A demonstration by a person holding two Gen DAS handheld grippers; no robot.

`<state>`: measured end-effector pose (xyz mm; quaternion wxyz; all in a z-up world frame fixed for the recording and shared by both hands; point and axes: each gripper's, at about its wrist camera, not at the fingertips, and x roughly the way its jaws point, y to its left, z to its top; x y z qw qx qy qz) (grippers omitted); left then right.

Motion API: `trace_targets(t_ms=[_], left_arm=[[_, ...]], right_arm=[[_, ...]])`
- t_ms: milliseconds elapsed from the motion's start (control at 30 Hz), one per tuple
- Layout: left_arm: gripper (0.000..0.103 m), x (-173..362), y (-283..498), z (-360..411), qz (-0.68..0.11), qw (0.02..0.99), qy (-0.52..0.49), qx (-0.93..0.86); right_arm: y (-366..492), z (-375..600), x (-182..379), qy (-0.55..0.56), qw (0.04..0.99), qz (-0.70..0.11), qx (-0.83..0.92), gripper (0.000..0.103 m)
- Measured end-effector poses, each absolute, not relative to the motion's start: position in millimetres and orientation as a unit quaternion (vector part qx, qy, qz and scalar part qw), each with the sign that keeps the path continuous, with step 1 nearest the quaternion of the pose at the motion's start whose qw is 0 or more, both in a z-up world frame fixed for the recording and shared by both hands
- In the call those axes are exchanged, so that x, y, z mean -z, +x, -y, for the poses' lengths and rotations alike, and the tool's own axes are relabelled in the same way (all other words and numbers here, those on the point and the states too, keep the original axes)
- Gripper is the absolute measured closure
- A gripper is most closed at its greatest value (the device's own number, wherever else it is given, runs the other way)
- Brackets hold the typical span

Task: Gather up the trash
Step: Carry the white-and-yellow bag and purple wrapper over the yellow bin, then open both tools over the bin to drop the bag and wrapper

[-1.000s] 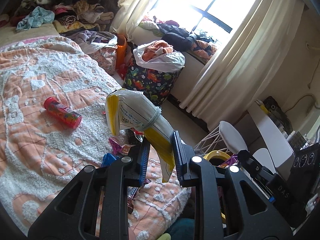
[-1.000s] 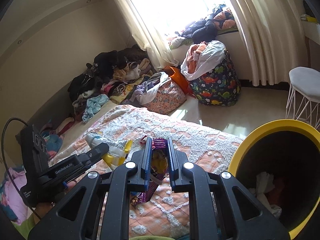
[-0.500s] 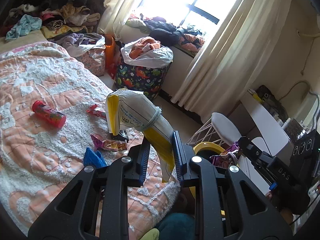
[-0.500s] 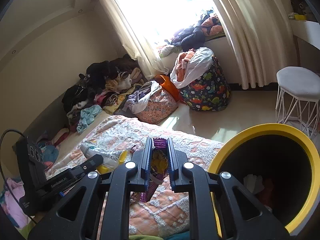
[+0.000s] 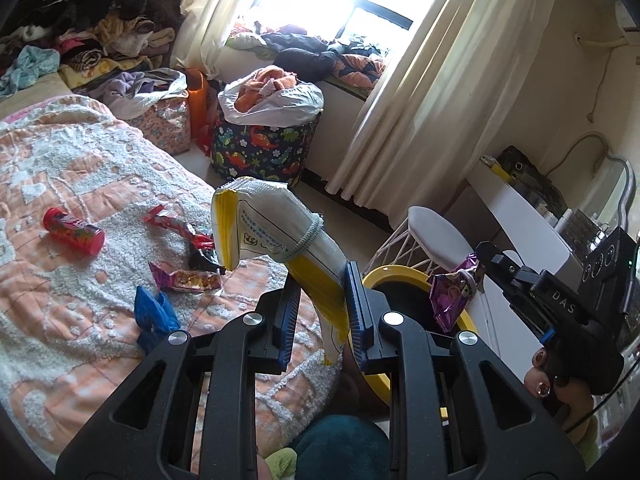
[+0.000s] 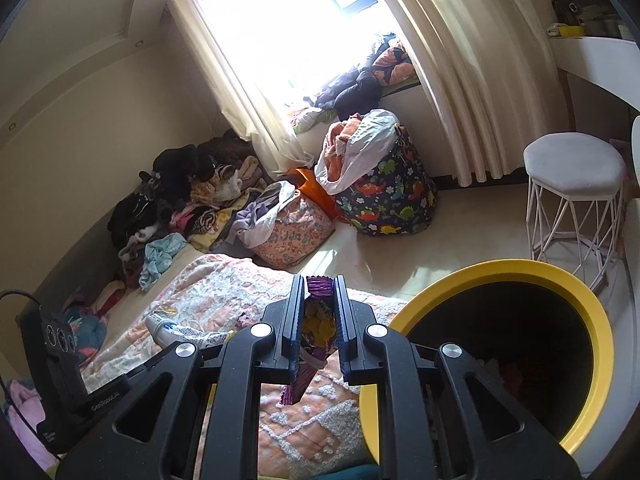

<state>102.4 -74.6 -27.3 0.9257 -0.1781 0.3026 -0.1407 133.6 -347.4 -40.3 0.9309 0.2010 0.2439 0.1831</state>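
My left gripper point(image 5: 322, 280) is shut on a white and yellow snack bag point(image 5: 276, 232) that sticks up above the bed. My right gripper point(image 6: 318, 292) is shut on a purple snack wrapper point(image 6: 316, 322); the left wrist view shows that wrapper point(image 5: 454, 292) hanging over the yellow-rimmed bin point(image 5: 394, 272). The bin point(image 6: 560, 276) stands beside the bed, dark inside with some trash at the bottom. On the bedspread lie a red can point(image 5: 74, 230), a red wrapper point(image 5: 176, 226), a purple candy wrapper point(image 5: 186, 280), a black wrapper point(image 5: 202, 258) and a blue wrapper point(image 5: 154, 314).
An orange and white bedspread point(image 5: 60, 184) covers the bed. A dinosaur-print bag point(image 5: 264, 146) full of clothes and a floral bag point(image 6: 292, 228) sit on the floor by the window. A white wire stool point(image 6: 572, 196) stands by the bin. Clothes are piled at the bed's far end.
Both grippers have swung away from the bed toward the bin, each keeping its bag. The bin now fills more of the right wrist view, and more wrappers on the bed have come into sight.
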Motion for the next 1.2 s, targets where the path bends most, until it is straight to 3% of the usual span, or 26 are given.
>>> trace_targets(t_ms=[1200], left_arm=[[0.086,47,101,164,-0.339,0.909,-0.102,0.219]], right_arm=[[142,429,66,0.236,0.939,-0.242,-0.069,0.089]])
